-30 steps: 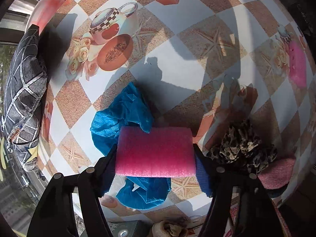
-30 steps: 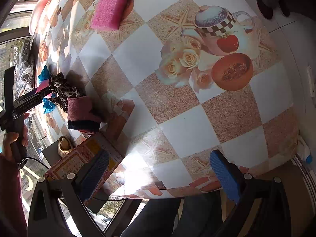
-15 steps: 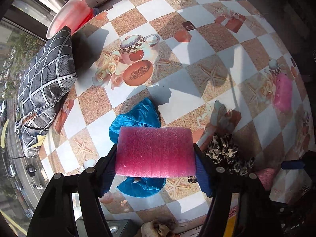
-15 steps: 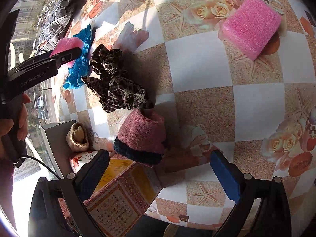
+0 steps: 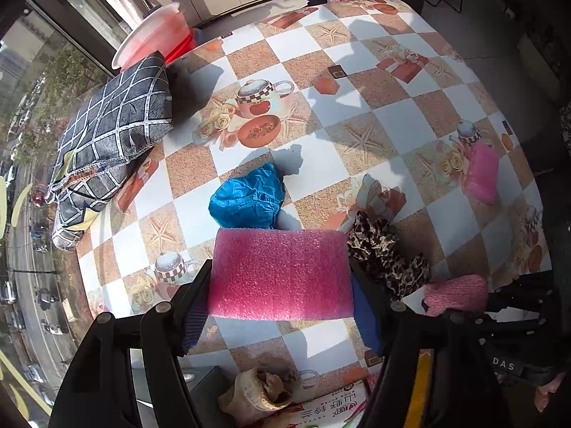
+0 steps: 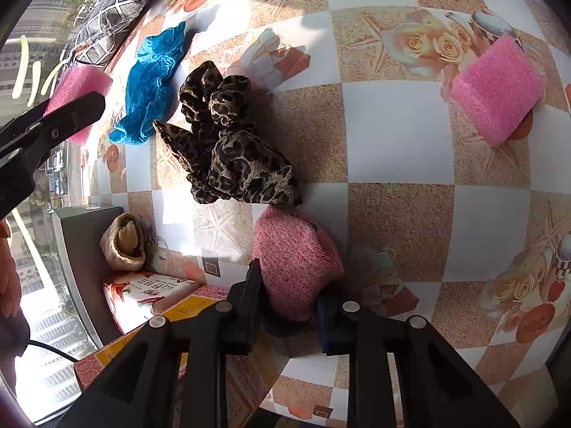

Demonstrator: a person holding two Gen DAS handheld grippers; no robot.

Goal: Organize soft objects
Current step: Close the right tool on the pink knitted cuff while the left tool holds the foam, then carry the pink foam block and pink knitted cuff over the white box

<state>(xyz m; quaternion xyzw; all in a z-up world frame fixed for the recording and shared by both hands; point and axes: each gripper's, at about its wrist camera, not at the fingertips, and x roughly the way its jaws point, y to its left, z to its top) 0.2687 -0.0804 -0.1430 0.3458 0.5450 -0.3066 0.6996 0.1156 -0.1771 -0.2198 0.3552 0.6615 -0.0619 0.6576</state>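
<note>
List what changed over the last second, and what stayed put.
The right gripper swung across the table to the pink knitted piece and closed on it. The left gripper rose, keeping its hold on the pink foam block. The blue cloth, leopard-print fabric and second foam block stayed put.
</note>
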